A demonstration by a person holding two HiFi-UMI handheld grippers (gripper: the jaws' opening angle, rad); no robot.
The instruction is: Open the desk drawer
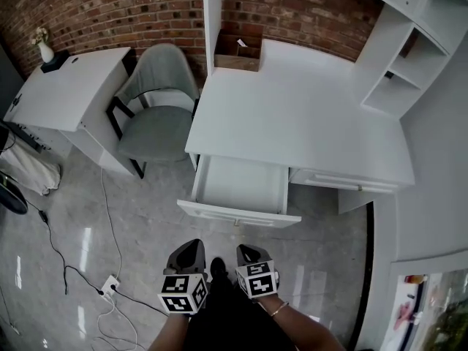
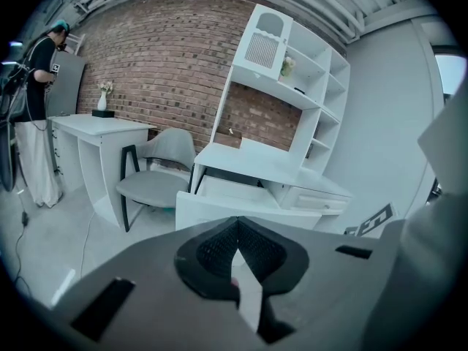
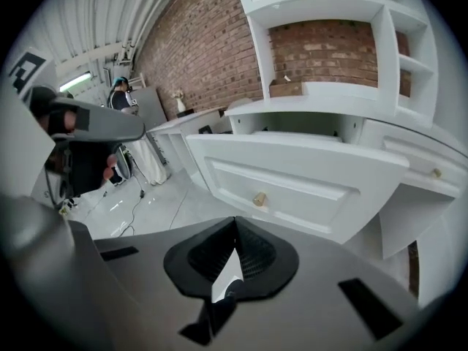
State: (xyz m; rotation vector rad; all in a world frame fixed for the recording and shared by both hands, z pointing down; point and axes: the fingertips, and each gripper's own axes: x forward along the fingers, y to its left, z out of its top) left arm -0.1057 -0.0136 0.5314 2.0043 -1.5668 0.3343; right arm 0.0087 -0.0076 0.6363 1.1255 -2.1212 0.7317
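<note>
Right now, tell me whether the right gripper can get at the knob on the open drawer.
Probably yes: the knob faces the right gripper with nothing between them, though its jaws are shut and must open to grasp it.

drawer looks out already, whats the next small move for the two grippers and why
Probably none on the drawer: just draw both grippers back to rest. It already stands pulled well out from the desk, its knob free, and the left gripper and right gripper are shut, empty and clear of it.
</note>
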